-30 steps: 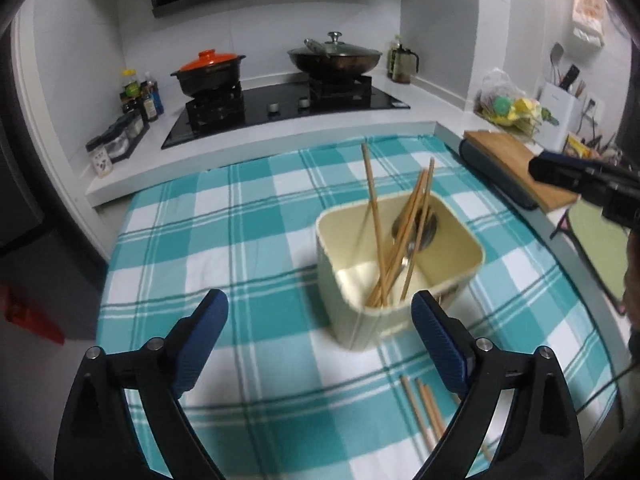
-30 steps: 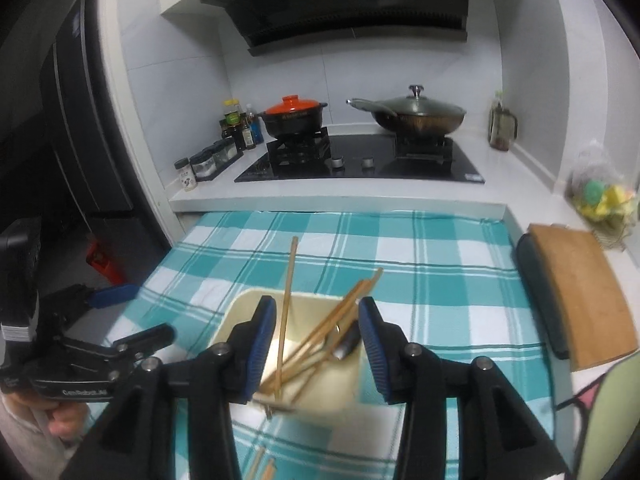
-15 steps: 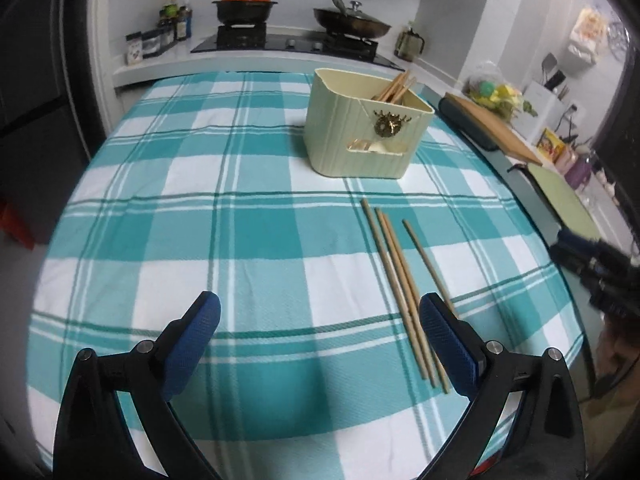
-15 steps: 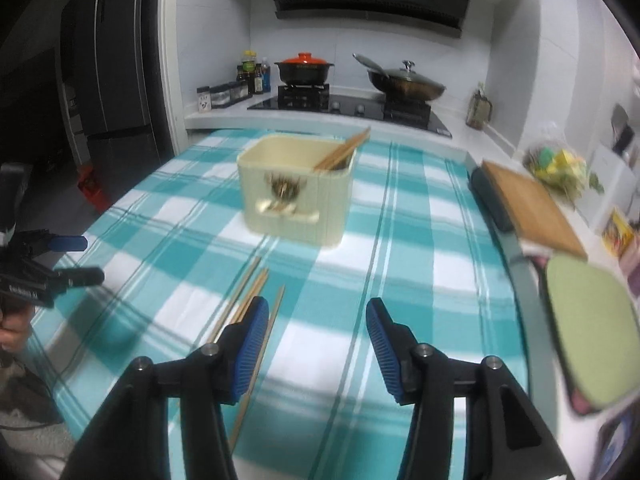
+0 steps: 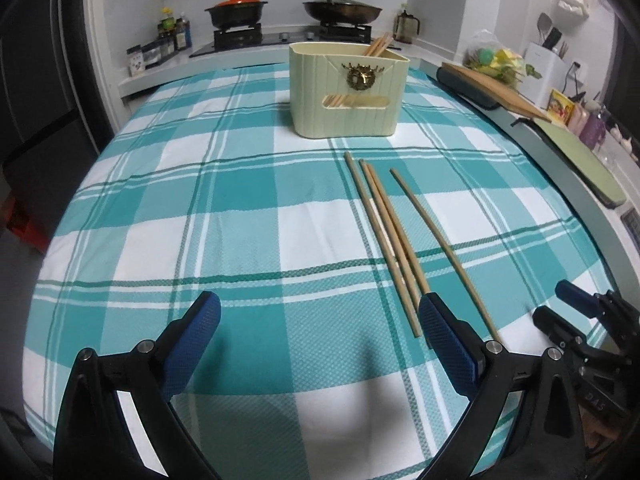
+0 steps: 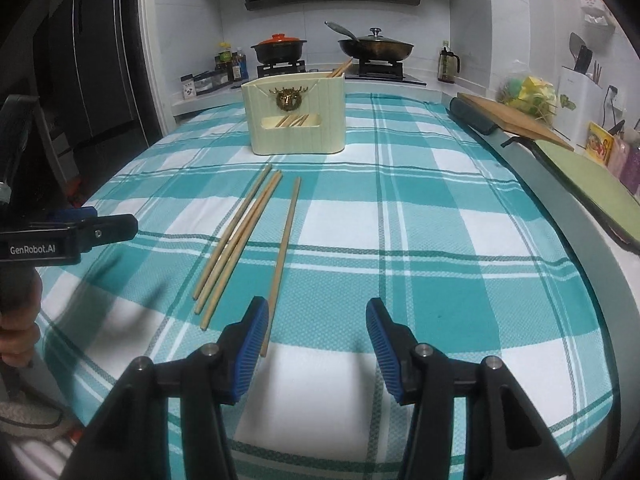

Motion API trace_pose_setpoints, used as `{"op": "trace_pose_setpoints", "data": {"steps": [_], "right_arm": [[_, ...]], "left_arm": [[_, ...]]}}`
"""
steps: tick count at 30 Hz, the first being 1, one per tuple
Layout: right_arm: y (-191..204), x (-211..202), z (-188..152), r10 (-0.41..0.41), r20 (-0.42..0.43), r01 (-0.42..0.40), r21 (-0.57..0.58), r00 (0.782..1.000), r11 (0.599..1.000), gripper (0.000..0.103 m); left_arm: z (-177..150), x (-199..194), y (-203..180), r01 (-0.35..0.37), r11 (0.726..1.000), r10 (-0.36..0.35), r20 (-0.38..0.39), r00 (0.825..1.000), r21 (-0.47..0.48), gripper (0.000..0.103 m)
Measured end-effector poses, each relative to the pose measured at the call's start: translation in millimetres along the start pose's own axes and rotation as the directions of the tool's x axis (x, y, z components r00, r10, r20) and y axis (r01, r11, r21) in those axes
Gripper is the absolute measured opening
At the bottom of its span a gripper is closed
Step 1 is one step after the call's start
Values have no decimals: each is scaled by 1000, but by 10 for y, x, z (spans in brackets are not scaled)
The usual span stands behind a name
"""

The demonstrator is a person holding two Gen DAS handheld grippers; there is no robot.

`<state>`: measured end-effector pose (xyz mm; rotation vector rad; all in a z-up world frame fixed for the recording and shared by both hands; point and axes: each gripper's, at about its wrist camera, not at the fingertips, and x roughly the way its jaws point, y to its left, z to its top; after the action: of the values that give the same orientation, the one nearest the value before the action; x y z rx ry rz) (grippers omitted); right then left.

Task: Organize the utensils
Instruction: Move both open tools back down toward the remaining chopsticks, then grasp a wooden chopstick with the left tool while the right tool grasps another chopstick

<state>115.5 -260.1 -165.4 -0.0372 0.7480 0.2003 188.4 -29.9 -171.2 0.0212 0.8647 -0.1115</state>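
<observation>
We are pulled back from the cream utensil holder and now sit low over the near edge of the teal checked tablecloth. A second ago both cameras looked straight down into that holder; now we see its front face with the gold emblem, so both hands have come back and down.

Left gripper: jaws wide, nothing between the pads, hovering over bare cloth. Right gripper: jaws moderately apart, a touch wider than a second ago, also empty. Its left pad sits just beside the near end of the lone chopstick; we cannot tell if it touches.

Task things: four loose wooden chopsticks lie on the cloth between us and the holder, three bunched together and one apart to the right. More chopsticks already stand inside the holder, tips poking over the rim and showing through the handle slot.

What the change means: we judge the previous drop-off is done and this is the return for the next pick. Roughly half the sticks seem stowed, four left. The right gripper looks best placed to take the lone stick first. Thin round sticks flat on cloth may roll or slip when pinched.

Background stove with red-lidded pot and wok is not involved.
</observation>
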Motion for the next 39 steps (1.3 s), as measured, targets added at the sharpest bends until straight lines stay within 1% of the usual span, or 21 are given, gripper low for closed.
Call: {"op": "trace_pose_setpoints", "data": {"steps": [8, 12, 14, 17, 19, 22, 23, 25, 28, 31, 34, 39], "right_arm": [[79, 89, -61, 7, -28, -8, -7, 1000, 1000, 52], [123, 111, -73, 11, -35, -12, -18, 999, 1000, 52], [140, 132, -84, 14, -41, -15, -18, 999, 1000, 52], [161, 144, -105, 14, -45, -15, -20, 999, 1000, 52], [167, 139, -106, 11, -39, -12, -23, 999, 1000, 52], [149, 151, -102, 5, -37, -5, -21, 999, 1000, 52], [144, 167, -107, 4, -41, -5, -18, 999, 1000, 52], [137, 194, -116, 4, -48, -5, -14, 999, 1000, 52], [130, 218, -130, 7, -55, -8, -9, 998, 1000, 52], [115, 236, -126, 8, -53, -8, -6, 999, 1000, 52], [96, 255, -119, 10, -53, -10, 1, 999, 1000, 52], [77, 202, -107, 2, -32, -2, 1, 999, 1000, 52]], "left_arm": [[-43, 15, 45, -36, 999, 36, 1, 999, 14, 100], [-85, 74, 66, -32, 999, 32, -14, 999, 5, 100], [-122, 96, 96, -15, 1000, 14, -12, 1000, -8, 100], [-167, 142, 132, -10, 1000, 10, -23, 1000, -29, 101], [-197, 177, 165, 29, 999, -31, -32, 999, -46, 101], [-238, 229, 246, 128, 985, -134, -49, 990, -114, 101], [-243, 262, 269, 149, 979, -159, -62, 985, -140, 101], [-237, 314, 269, 157, 974, -172, -80, 982, -161, 101], [-157, 373, 214, 146, 978, -159, -79, 984, -148, 101], [21, 446, 121, 137, 985, -144, -59, 988, -101, 101], [224, 593, 26, 109, 992, -111, -40, 993, -61, 101], [445, 881, -90, 77, 997, -78, -51, 996, -26, 101]]}}
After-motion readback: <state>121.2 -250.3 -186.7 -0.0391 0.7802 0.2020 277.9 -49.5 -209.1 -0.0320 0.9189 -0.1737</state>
